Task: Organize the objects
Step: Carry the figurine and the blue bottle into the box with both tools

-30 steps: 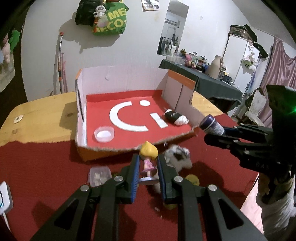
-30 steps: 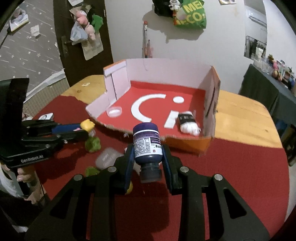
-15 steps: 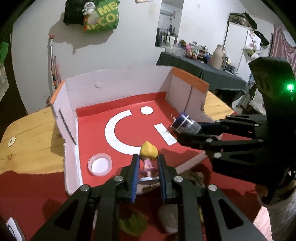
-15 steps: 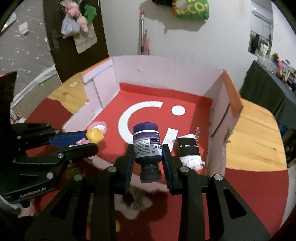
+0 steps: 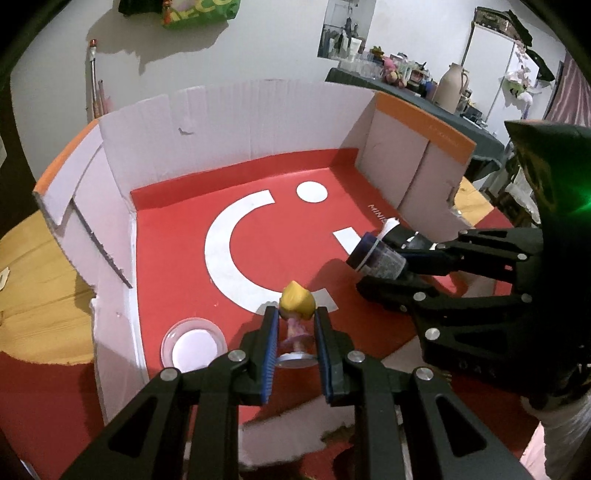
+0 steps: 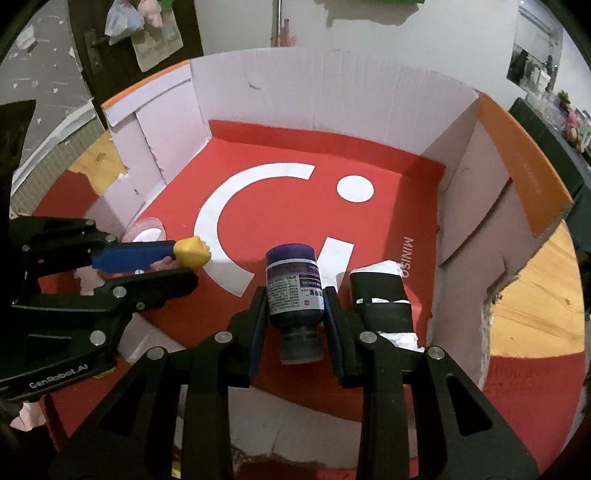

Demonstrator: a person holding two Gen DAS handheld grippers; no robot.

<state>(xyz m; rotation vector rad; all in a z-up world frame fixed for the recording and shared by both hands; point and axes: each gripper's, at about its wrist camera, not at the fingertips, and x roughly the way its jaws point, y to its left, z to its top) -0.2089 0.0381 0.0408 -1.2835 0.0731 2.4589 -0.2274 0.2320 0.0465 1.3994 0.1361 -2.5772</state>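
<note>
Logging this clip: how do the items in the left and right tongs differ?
The left tongs hold a small yellow-haired figurine upright on its round base; the right tongs hold a larger dark purple bottle inverted, cap toward the camera. The bottle carries a printed label; the figurine has none. Both are over the red-floored cardboard box.

A lived-in home room: cluttered side table [image 5: 406, 79], hung shopping bag [image 5: 199, 11].
</note>
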